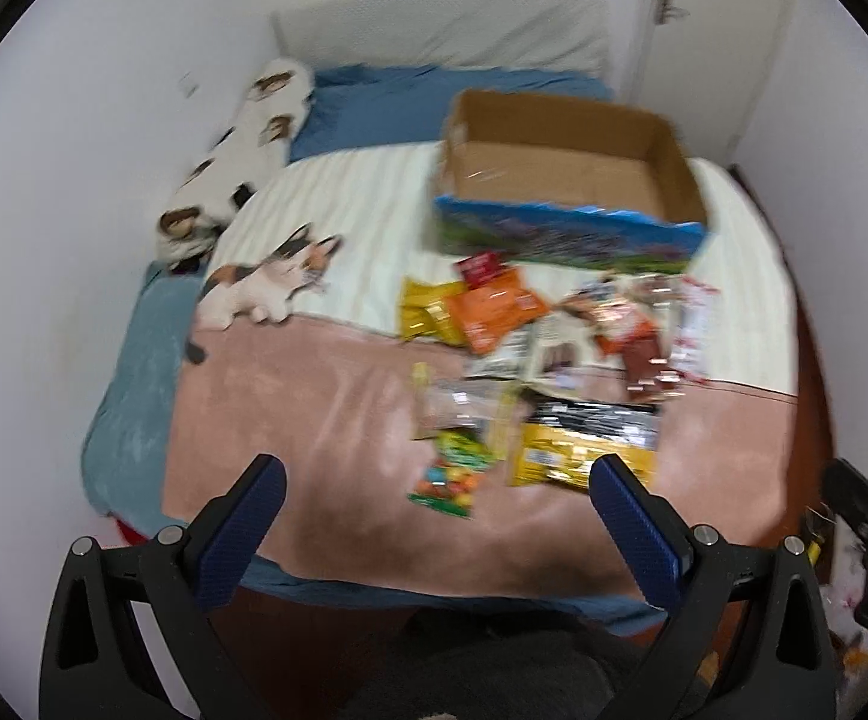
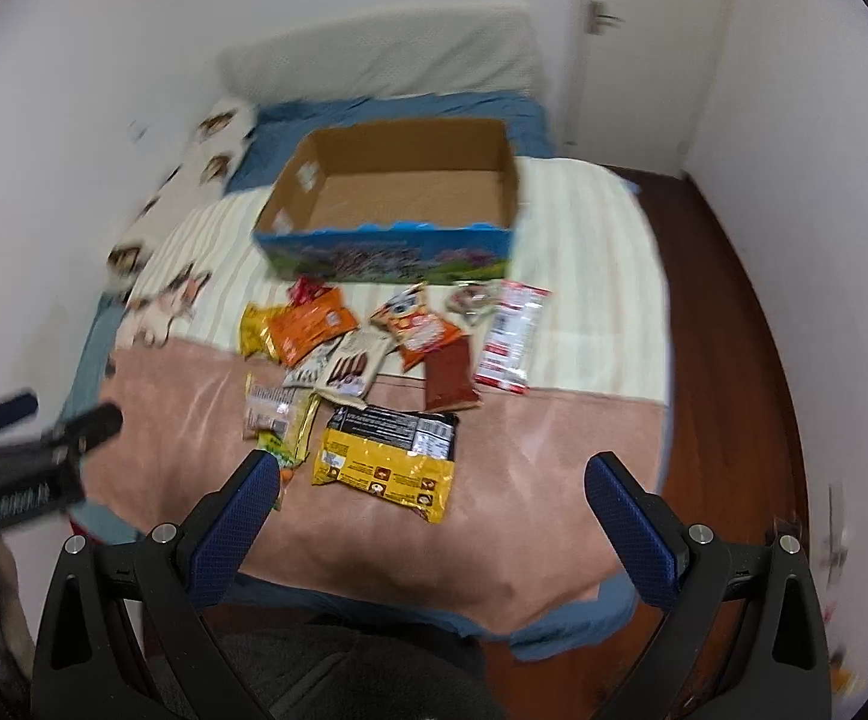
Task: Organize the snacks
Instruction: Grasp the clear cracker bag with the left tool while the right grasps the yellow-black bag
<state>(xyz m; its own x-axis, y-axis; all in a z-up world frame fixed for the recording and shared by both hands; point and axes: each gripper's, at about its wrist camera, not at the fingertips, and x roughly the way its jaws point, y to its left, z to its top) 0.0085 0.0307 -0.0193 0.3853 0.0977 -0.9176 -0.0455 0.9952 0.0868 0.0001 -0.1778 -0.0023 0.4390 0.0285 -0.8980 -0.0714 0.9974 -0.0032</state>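
Nearest us, our left gripper (image 1: 436,483) hangs above the near edge of the bed with its jaws spread wide and nothing between them. Our right gripper (image 2: 431,477) is likewise wide apart and empty, just over the pink blanket (image 2: 553,450). Just beyond lies a yellow and black snack bag (image 2: 386,456), flat on the blanket. Past it we see the rest of the snacks scattered in a loose heap: an orange packet (image 2: 311,324), a red and white packet (image 2: 511,336) and a dark red pouch (image 2: 450,375) among them. Farther on sits an open cardboard box (image 2: 398,204) on the striped sheet (image 2: 583,228), nothing inside. A toy cat (image 1: 266,282) lies well left of the snacks.
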